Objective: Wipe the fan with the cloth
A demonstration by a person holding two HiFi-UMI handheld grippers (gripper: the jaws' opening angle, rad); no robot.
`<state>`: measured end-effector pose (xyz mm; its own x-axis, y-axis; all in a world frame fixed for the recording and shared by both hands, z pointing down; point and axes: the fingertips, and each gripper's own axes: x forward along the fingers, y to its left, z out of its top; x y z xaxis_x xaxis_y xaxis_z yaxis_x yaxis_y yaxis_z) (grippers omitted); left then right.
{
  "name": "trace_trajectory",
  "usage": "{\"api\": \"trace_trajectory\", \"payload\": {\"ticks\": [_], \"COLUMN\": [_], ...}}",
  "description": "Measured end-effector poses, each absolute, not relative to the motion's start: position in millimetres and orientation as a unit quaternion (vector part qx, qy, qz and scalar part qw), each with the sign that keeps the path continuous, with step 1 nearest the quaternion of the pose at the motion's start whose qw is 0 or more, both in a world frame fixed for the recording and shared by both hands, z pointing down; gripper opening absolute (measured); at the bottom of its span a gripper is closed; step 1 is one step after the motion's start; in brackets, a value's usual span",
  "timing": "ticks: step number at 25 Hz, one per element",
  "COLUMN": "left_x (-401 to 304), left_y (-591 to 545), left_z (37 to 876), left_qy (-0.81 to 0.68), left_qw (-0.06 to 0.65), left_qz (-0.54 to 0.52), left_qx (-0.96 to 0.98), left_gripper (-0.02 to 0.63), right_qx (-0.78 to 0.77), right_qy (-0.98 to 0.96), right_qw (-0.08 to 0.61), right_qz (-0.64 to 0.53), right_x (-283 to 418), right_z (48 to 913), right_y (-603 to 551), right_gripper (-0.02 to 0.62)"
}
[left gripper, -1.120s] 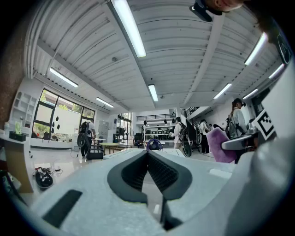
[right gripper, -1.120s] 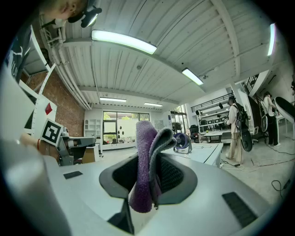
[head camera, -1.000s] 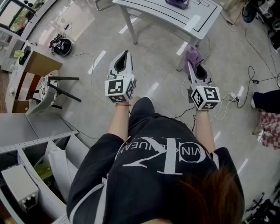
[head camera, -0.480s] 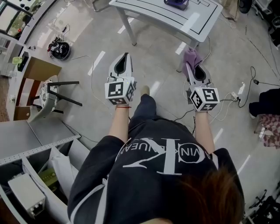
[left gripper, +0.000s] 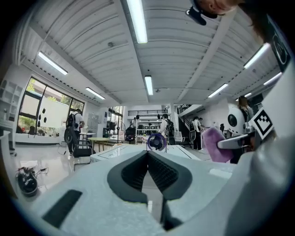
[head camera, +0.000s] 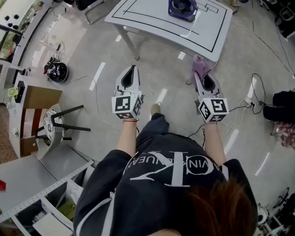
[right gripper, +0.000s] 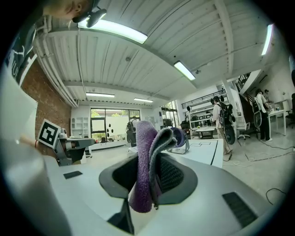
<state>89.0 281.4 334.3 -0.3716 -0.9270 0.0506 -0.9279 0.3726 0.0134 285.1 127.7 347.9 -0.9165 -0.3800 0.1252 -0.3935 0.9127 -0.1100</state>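
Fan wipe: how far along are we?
Done: the cloth is picked up and clamped in the right tool. The left tool is shut and empty.
In hand: the approach. Both tools point toward the table but are short of it.
Left: reach the fan on the table and wipe it. Nothing touches it yet.
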Motion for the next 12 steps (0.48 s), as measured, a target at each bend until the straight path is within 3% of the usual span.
{"api": "trace_trajectory", "payload": {"ticks": [12], "left_x": [-9.3], "left_y": [204.3], "left_z": [342.4], "left_qy": [-0.771], "left_qw": [0.027], "left_qz": [0.024], "left_qx": [0.635], "left_gripper": [0.006], "right_qx": [0.263], "right_qy": [-0.96], "right_qw": [0.06], "right_qz": [0.072], "right_x": [188.1], "right_z": [358.1], "right_y": [82.5], "right_gripper": [0.109]}}
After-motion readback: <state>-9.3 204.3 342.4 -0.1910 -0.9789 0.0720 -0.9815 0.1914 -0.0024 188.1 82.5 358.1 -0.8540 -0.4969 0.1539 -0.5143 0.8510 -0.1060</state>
